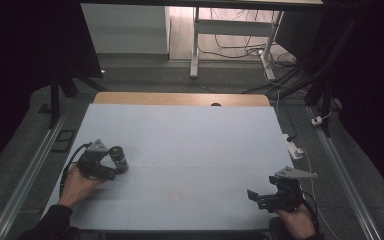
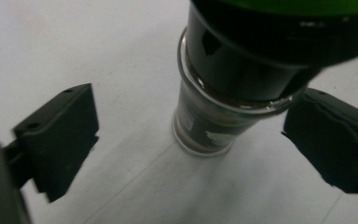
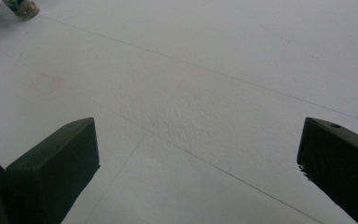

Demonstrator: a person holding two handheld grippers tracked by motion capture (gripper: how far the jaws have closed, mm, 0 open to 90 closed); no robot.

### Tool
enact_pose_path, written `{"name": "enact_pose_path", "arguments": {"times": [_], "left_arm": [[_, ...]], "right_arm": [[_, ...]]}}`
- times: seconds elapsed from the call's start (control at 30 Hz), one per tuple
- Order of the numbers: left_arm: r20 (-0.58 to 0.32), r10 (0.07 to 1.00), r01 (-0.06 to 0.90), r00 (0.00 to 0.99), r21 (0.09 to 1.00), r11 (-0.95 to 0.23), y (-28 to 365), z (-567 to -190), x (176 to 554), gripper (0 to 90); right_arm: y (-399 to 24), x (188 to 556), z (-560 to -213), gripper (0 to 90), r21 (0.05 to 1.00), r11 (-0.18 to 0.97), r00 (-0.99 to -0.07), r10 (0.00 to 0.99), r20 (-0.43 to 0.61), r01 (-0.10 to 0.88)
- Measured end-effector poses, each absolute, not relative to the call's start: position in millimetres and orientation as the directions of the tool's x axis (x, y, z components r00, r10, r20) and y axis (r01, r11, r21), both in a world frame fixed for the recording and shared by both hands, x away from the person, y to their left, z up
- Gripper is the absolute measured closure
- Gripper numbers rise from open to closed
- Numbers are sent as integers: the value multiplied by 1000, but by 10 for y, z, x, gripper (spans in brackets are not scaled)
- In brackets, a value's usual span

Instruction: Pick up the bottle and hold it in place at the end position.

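Left claw (image 1: 111,169) open around the dark bottle (image 1: 119,158), standing upright near-left on the surface (image 1: 190,135); pads not touching. Centre it before closing, squeeze on the body. Right claw (image 1: 260,198) open, idle near-right.

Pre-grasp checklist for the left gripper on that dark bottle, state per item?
1. Bottle between the left gripper fingers: ok.
2. Fingers pressing on it: not ok, gaps show on both sides.
3. Bottle centred: not ok, it sits nearer one finger.
4. Bottle standing on the table: ok, base on the surface, leaning in the high view.
5. Right gripper out of the way: ok, open over bare table.
6. Cap tight: cannot tell.
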State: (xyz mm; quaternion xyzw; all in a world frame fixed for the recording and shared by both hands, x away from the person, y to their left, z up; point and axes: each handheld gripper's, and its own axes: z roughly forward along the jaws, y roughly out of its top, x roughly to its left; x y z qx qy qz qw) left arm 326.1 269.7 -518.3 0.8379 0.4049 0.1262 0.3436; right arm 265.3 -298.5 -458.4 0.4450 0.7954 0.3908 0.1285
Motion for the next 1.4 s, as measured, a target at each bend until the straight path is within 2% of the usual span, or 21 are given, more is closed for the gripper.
{"name": "enact_pose_path", "arguments": {"times": [0.07, 0.1, 0.13, 0.17, 0.2, 0.33, 0.4, 0.47, 0.57, 0.93, 1.4], "left_arm": [[-74, 756, 583, 650, 687, -434, 2711, -5187, 3271, 129], [-79, 748, 577, 659, 691, -435, 2718, -5189, 3275, 191], [-83, 742, 572, 665, 695, -435, 2721, -5191, 3279, 191], [-84, 735, 568, 673, 695, -440, 2723, -5193, 3284, 260], [-83, 727, 563, 682, 695, -448, 2722, -5196, 3289, 260], [-78, 707, 551, 703, 688, -472, 2704, -5210, 3294, 381], [-81, 689, 541, 720, 688, -484, 2700, -5207, 3292, 486], [-70, 678, 528, 732, 688, -498, 2687, -5201, 3285, 518], [-46, 680, 520, 732, 683, -514, 2669, -5191, 3270, 532], [-64, 703, 549, 708, 676, -492, 2661, -5174, 3278, 535], [-61, 693, 535, 718, 686, -493, 2518, -4989, 3283, 536]], "right_arm": [[-2985, 2653, -4584, 0, 736, 300, -572, 808, 142, 607], [-2986, 2653, -4584, 0, 736, 301, -572, 808, 142, 607], [-2986, 2653, -4584, 0, 736, 301, -572, 808, 142, 607], [-2985, 2653, -4585, 0, 736, 302, -573, 807, 141, 606], [-2985, 2653, -4585, 0, 736, 302, -573, 807, 141, 606], [-2984, 2654, -4585, 0, 736, 304, -574, 807, 139, 605], [-2984, 2654, -4585, 0, 735, 304, -574, 807, 140, 606], [-2984, 2654, -4585, 0, 736, 304, -574, 807, 139, 605], [-2984, 2654, -4586, 0, 735, 304, -574, 807, 139, 606], [-2982, 2655, -4586, 0, 733, 305, -574, 807, 140, 608], [-2985, 2661, -4588, 0, 730, 299, -566, 812, 144, 614]]}}
